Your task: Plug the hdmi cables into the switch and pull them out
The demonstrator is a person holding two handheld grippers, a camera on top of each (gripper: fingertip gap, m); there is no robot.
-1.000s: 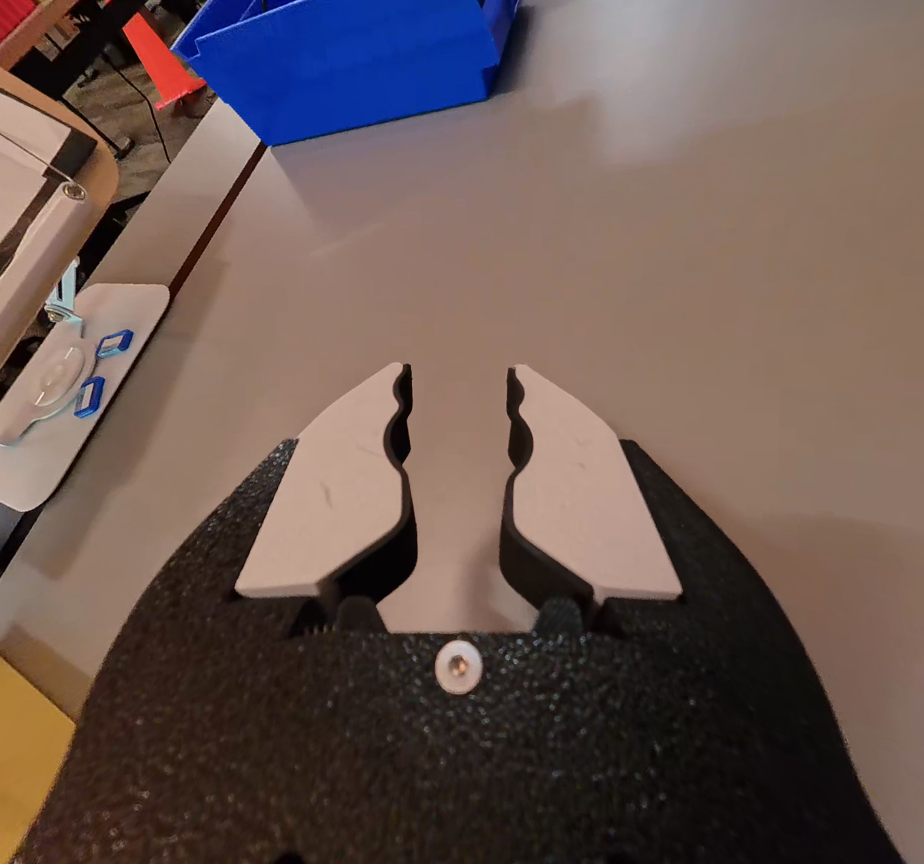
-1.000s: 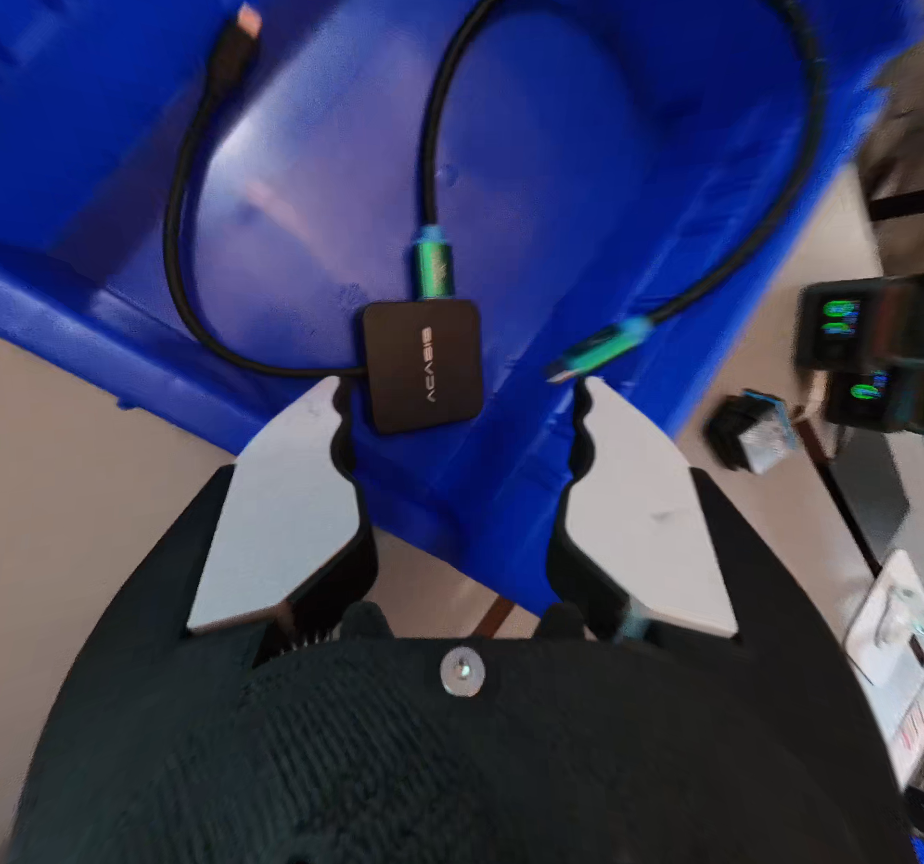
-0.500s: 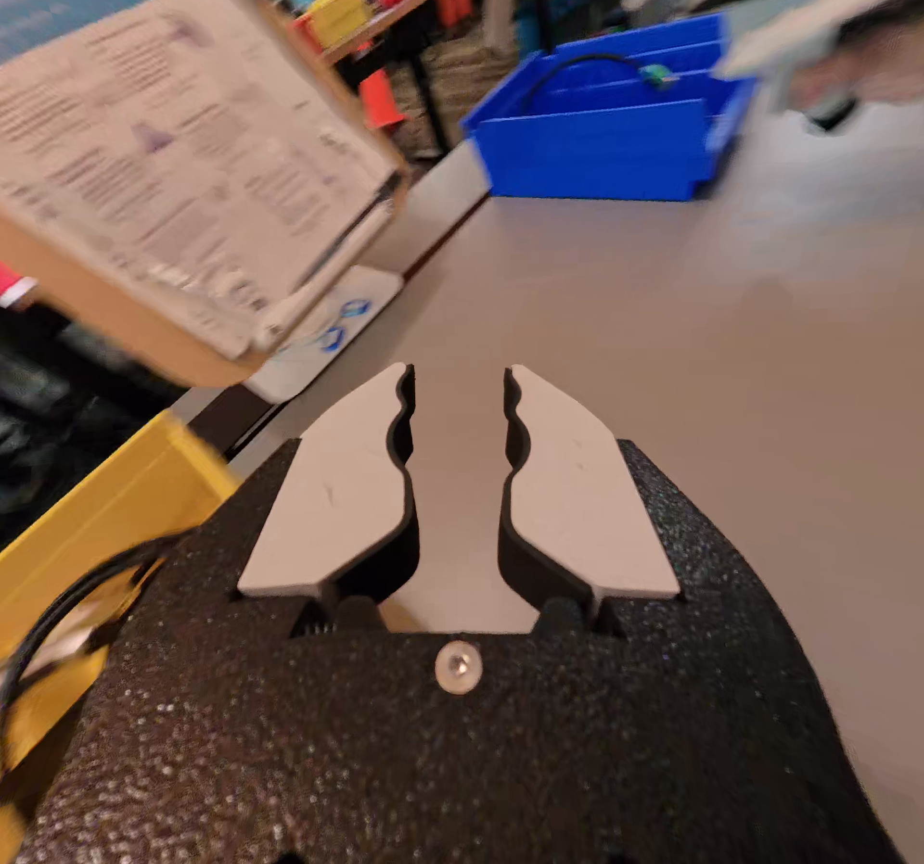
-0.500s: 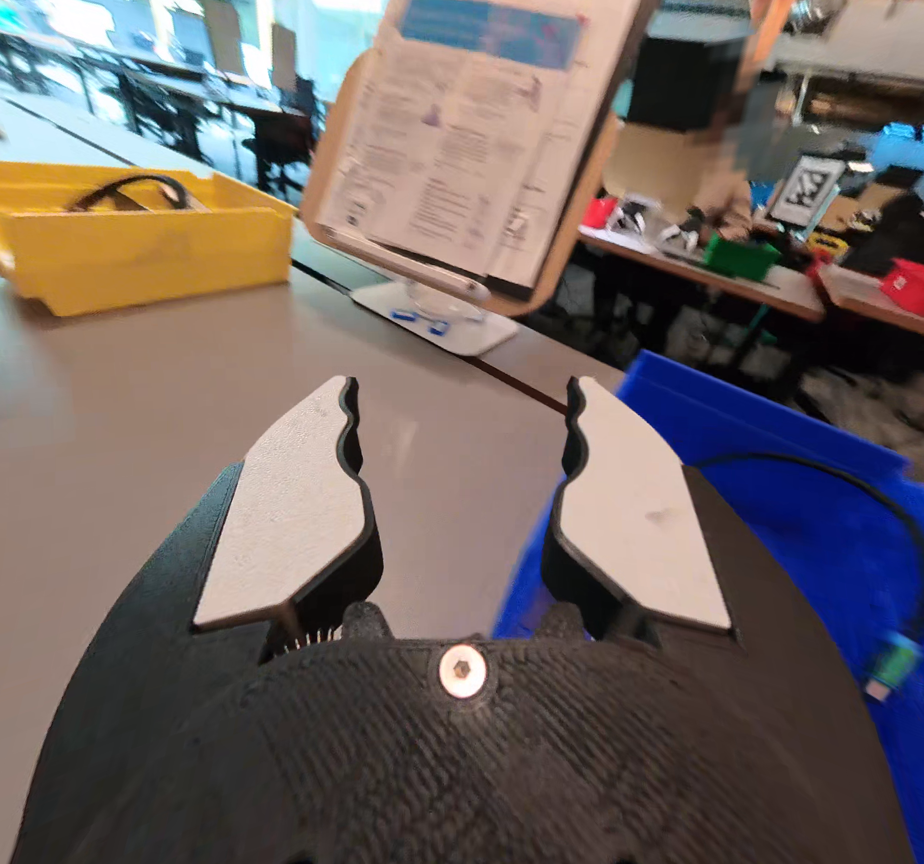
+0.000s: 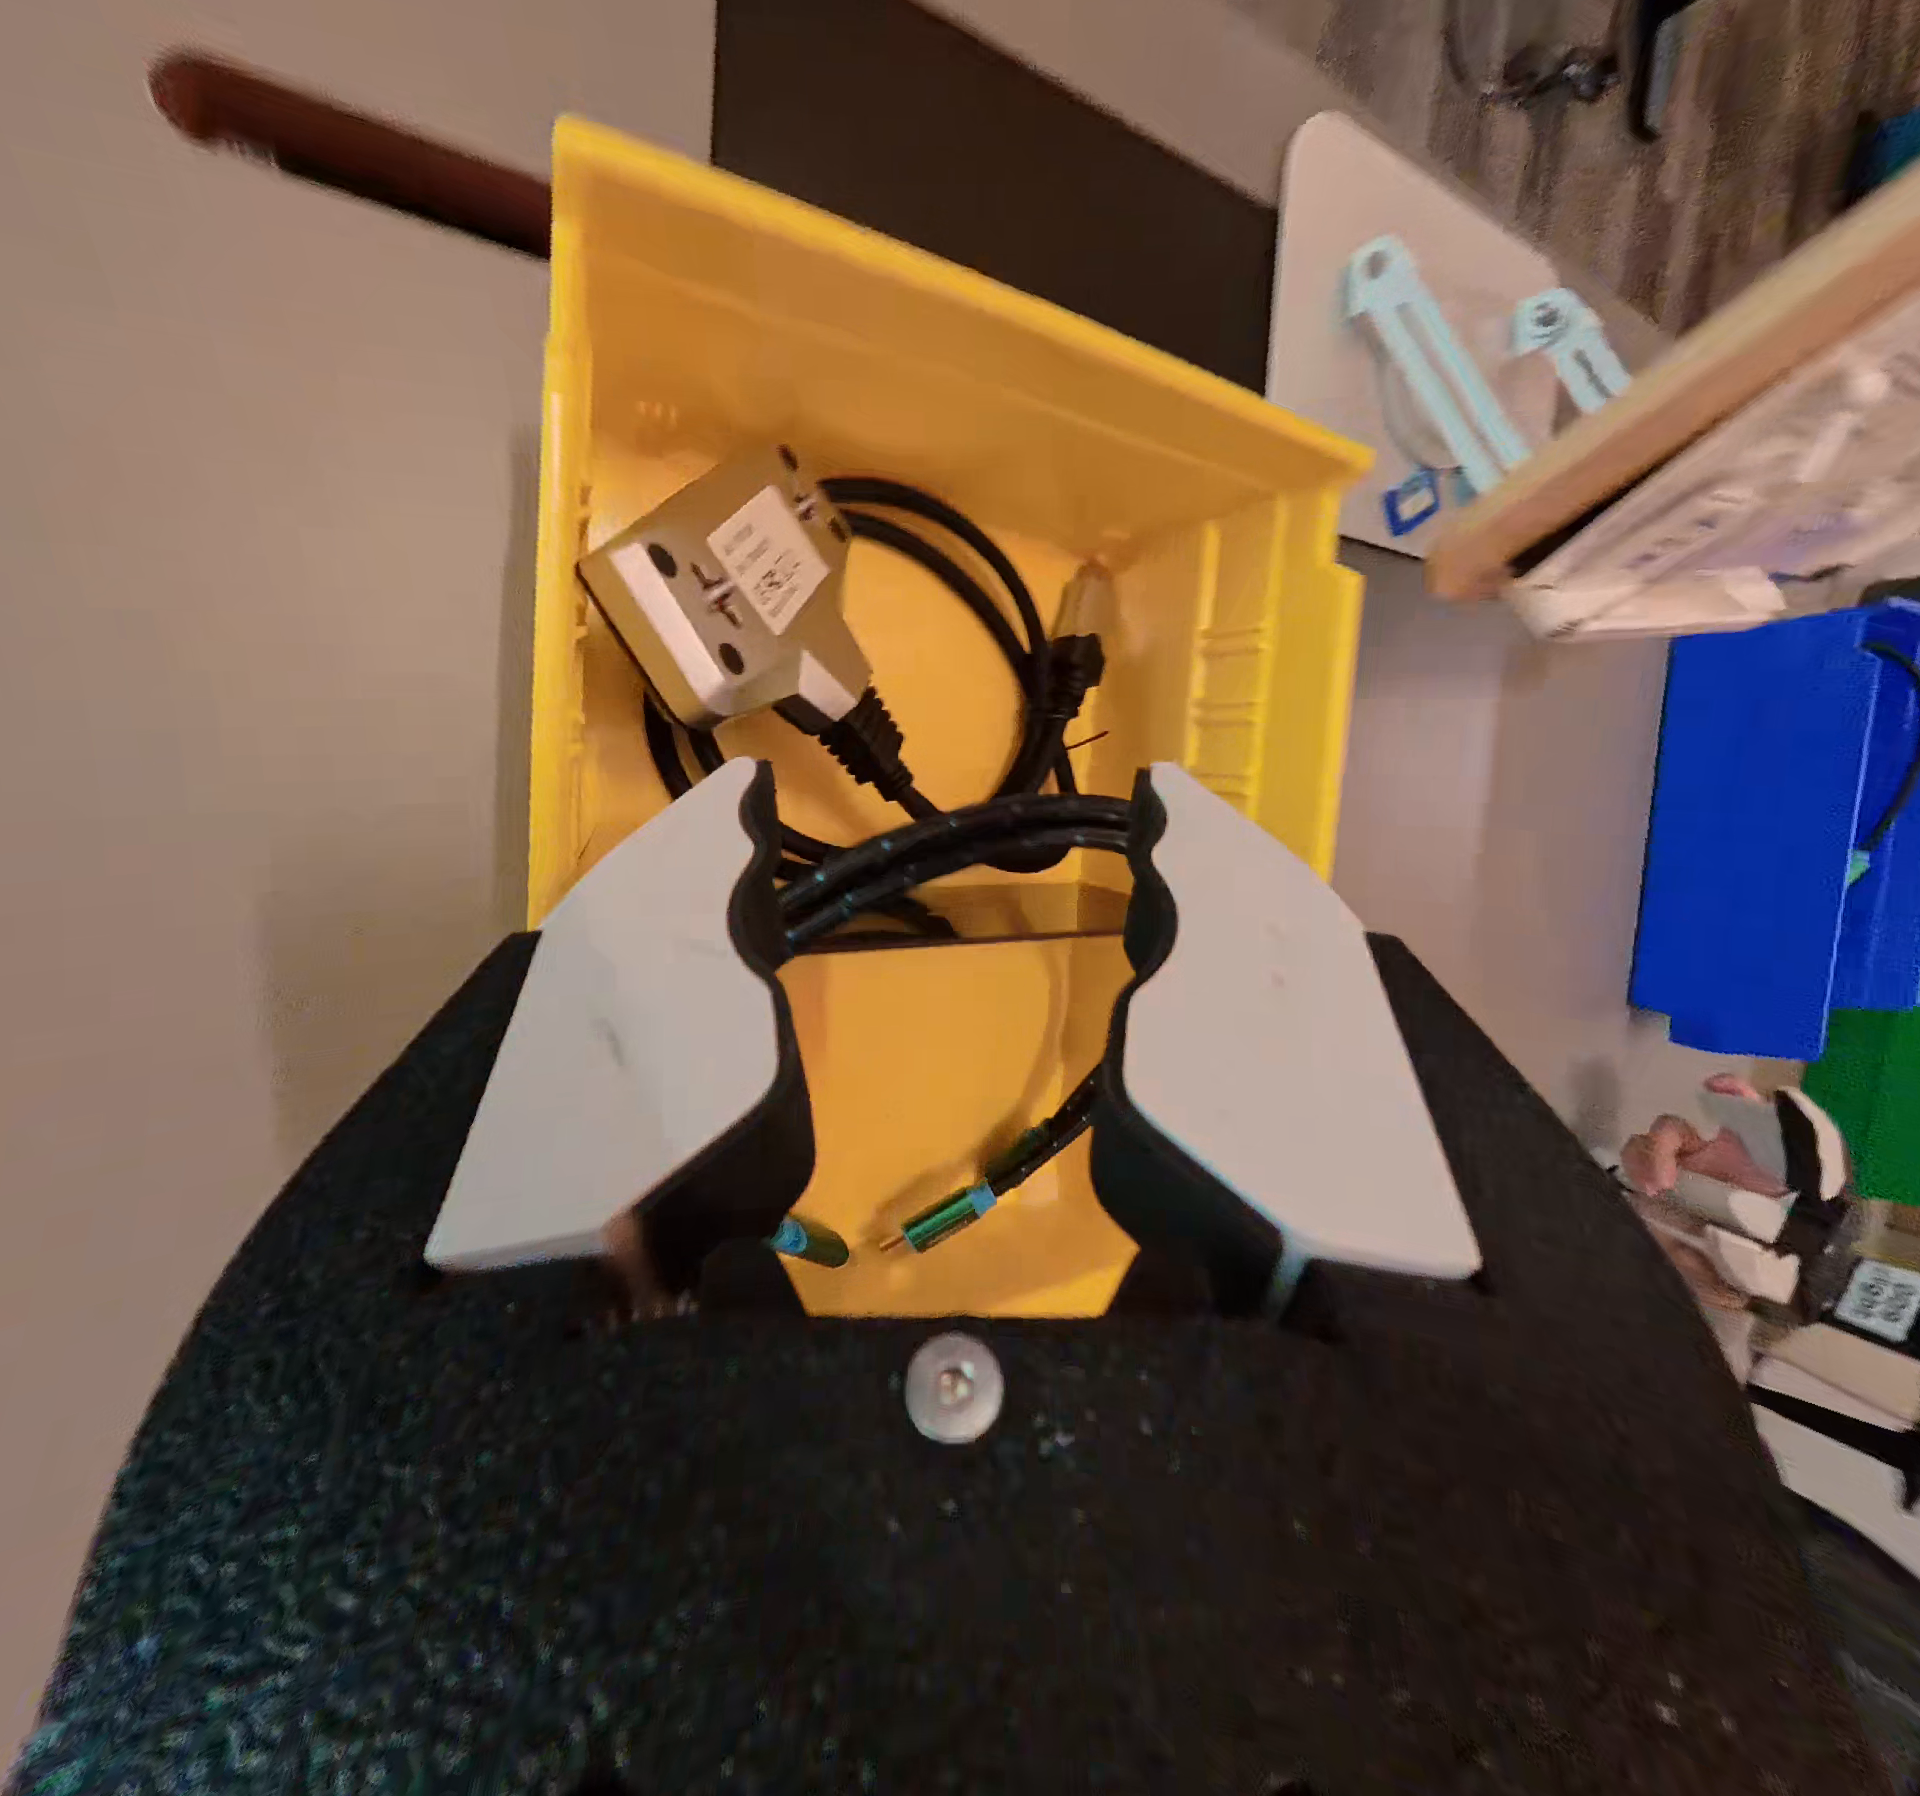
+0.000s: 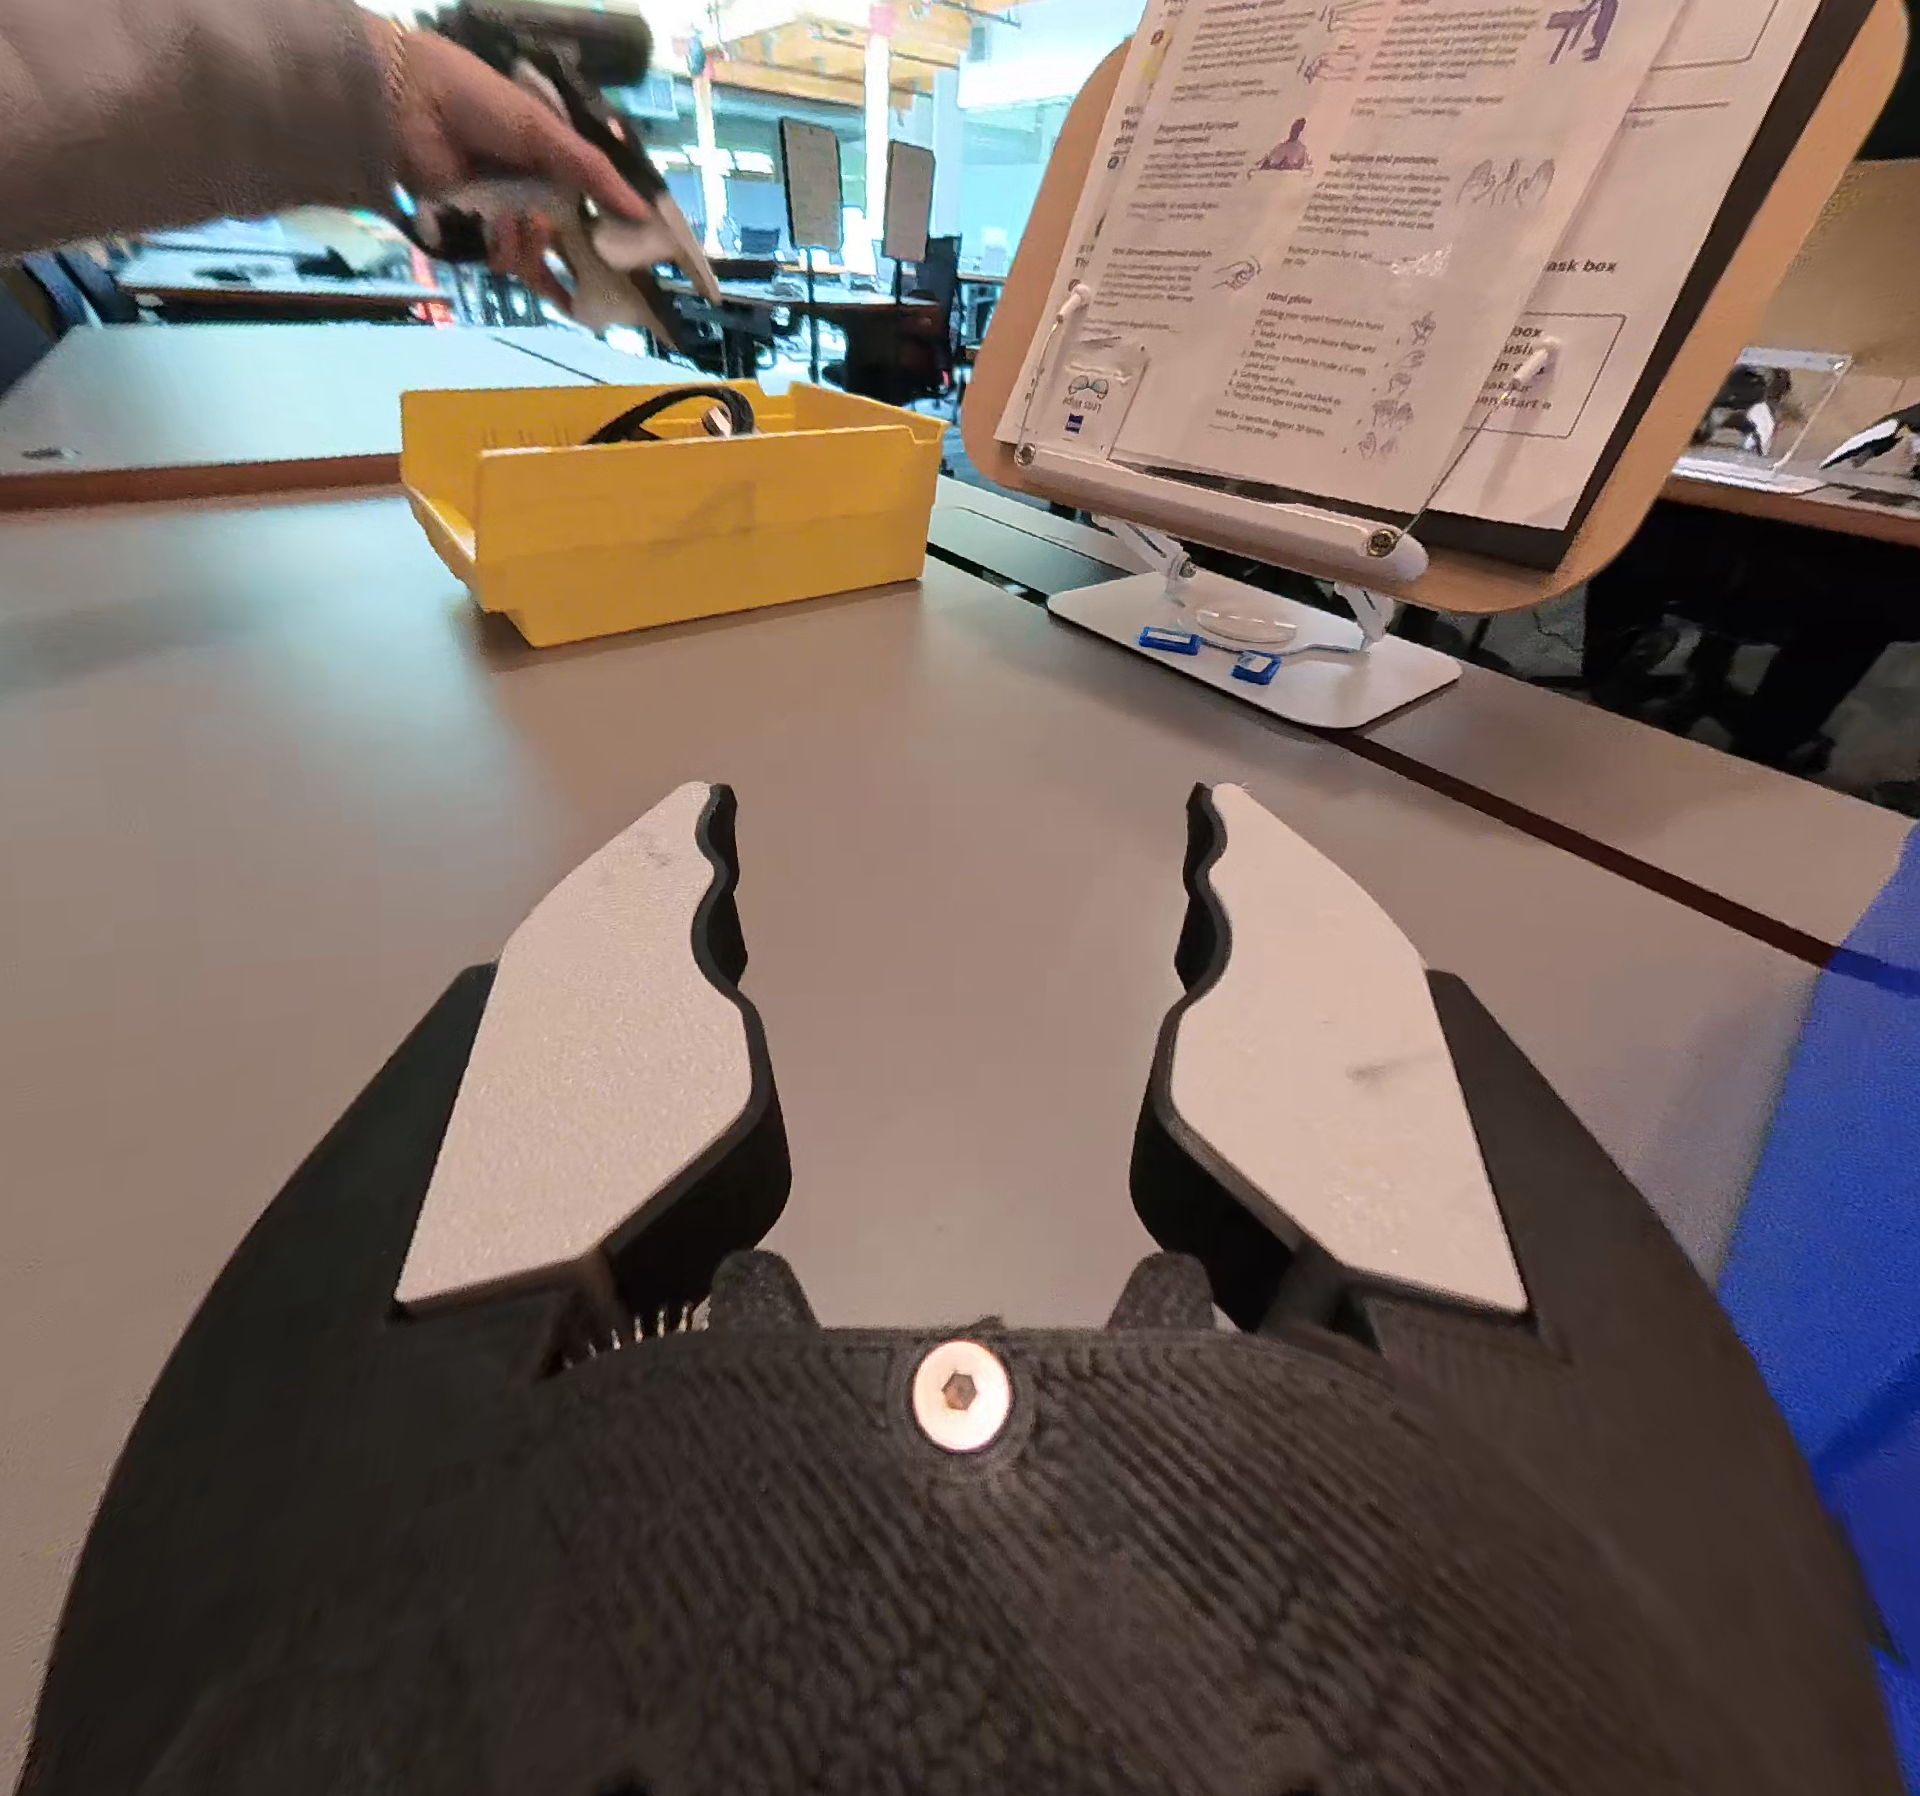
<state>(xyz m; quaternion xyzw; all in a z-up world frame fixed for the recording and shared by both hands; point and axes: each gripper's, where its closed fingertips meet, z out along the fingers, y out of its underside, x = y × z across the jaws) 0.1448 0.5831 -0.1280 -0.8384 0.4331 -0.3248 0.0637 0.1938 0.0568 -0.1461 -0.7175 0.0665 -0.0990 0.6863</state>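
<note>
Below left hand-held gripper (image 5: pixel 951 790) | switch (image 5: pixel 727 588), cables (image 5: pixel 977 842) | yellow bin (image 5: pixel 935 364)

Table (image 6: pixel 935 738): grey, seamed.
Yellow bin (image 6: pixel 665 520): far-left part.
Document stand (image 6: pixel 1257 655): far edge.
Blue bin (image 6: pixel 1849 1175): right edge.

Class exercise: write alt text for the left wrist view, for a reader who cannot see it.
The open left gripper looks down into a yellow bin on a grey table. Inside lie a silver switch box with a black cable attached, coiled black cables and a loose green-tipped plug. A blue bin sits at the right.
</note>
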